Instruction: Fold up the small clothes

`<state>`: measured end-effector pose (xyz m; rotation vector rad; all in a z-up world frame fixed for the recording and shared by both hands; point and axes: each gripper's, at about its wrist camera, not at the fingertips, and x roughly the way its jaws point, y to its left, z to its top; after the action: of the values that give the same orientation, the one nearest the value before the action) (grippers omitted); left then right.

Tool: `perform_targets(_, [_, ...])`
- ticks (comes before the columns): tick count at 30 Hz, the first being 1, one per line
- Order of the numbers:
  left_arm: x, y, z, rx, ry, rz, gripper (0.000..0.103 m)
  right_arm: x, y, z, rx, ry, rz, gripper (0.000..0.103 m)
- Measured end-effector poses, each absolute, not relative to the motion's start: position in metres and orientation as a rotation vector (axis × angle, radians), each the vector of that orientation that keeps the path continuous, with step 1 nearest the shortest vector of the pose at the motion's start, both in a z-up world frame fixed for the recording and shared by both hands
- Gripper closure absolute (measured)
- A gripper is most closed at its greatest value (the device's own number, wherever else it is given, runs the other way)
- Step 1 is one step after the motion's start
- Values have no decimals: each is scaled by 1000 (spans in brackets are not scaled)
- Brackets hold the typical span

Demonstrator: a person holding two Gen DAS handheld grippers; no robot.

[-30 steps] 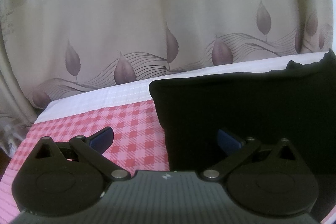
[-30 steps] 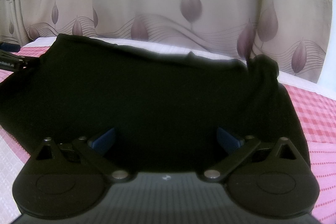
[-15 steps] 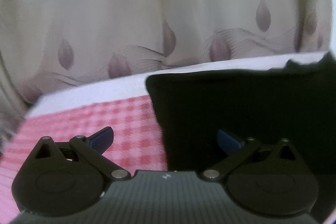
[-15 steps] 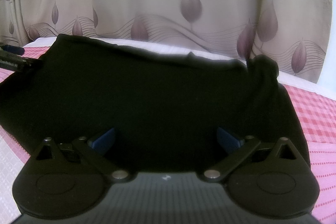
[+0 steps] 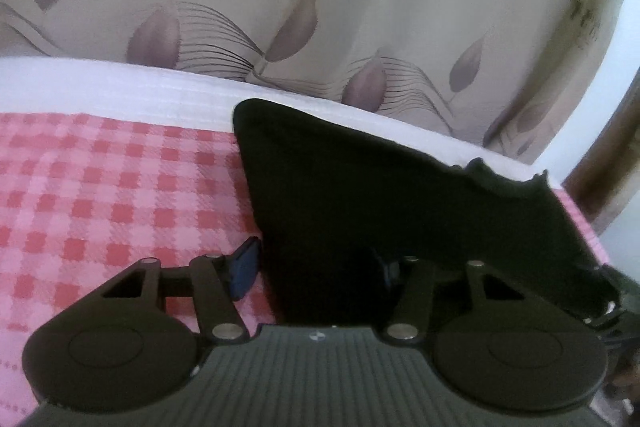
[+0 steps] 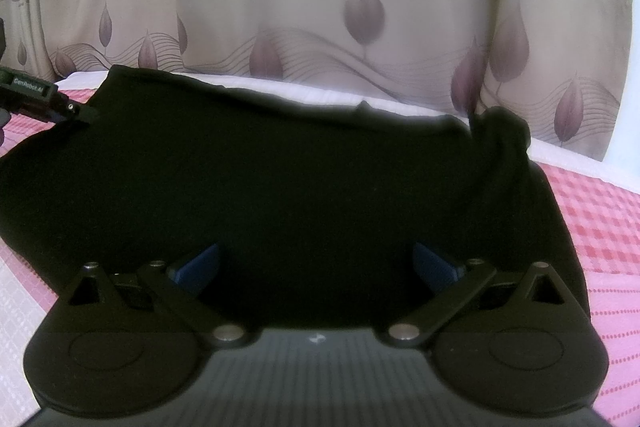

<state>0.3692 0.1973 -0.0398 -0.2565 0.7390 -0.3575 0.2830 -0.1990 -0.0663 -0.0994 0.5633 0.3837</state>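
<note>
While its jaws are closing, the left gripper (image 5: 316, 269) is seen half-narrowed around the black garment's (image 5: 360, 195) edge at lower centre. The right gripper (image 6: 318, 267) is spread wide over the garment, which is laid on the pink checked cloth (image 5: 100, 195).

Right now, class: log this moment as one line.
left gripper: closing around black cloth garment edge | right gripper: open over garment | surface: pink checked bedsheet
</note>
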Motion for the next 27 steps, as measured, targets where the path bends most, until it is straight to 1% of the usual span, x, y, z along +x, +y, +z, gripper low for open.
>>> perform_targets(4, [382, 201, -44, -285, 757, -433, 47, 282, -199, -66, -100, 563, 383, 0])
perform_targets(6, [389, 205, -46, -342, 763, -449, 48, 282, -198, -66, -101, 561, 382, 0])
perform_targets(7, [393, 209, -49, -387, 763, -450, 51, 282, -198, -66, -102, 560, 381, 0])
perform_targets(8, [395, 212, -50, -414, 762, -445, 67, 281, -198, -66, -103, 559, 380, 0])
perform_targets(9, [399, 213, -54, -437, 771, -431, 76, 282, -198, -65, -102, 559, 380, 0])
perform_targets(10, [400, 214, -56, -453, 774, -423, 82, 281, -197, -65, -102, 558, 380, 0])
perform_targets(15, [392, 212, -60, -487, 735, -398, 85, 281, -197, -64, -102, 556, 380, 0])
perform_targets(19, [386, 206, -56, -433, 714, -393, 83, 280, -197, -65, -102, 556, 379, 0])
perform_targets(20, [385, 204, -53, -391, 706, -393, 76, 281, -197, -64, -102, 555, 380, 0])
perform_targets(21, [386, 201, -51, -355, 708, -395, 70, 280, -197, -64, -102, 554, 380, 0])
perform_targets(23, [389, 199, -50, -334, 724, -440, 38, 280, -197, -64, -101, 553, 381, 0])
perform_targets(24, [390, 197, -48, -327, 732, -463, 31, 280, -197, -64, -101, 552, 382, 0])
perform_targets(25, [389, 195, -47, -313, 738, -478, 22, 279, -197, -64, -100, 550, 381, 0])
perform_targets(26, [389, 191, -47, -286, 744, -495, 18, 278, -196, -64, -100, 549, 381, 0])
perform_targets(27, [388, 187, -47, -247, 744, -505, 18, 278, -197, -64, -100, 548, 383, 0])
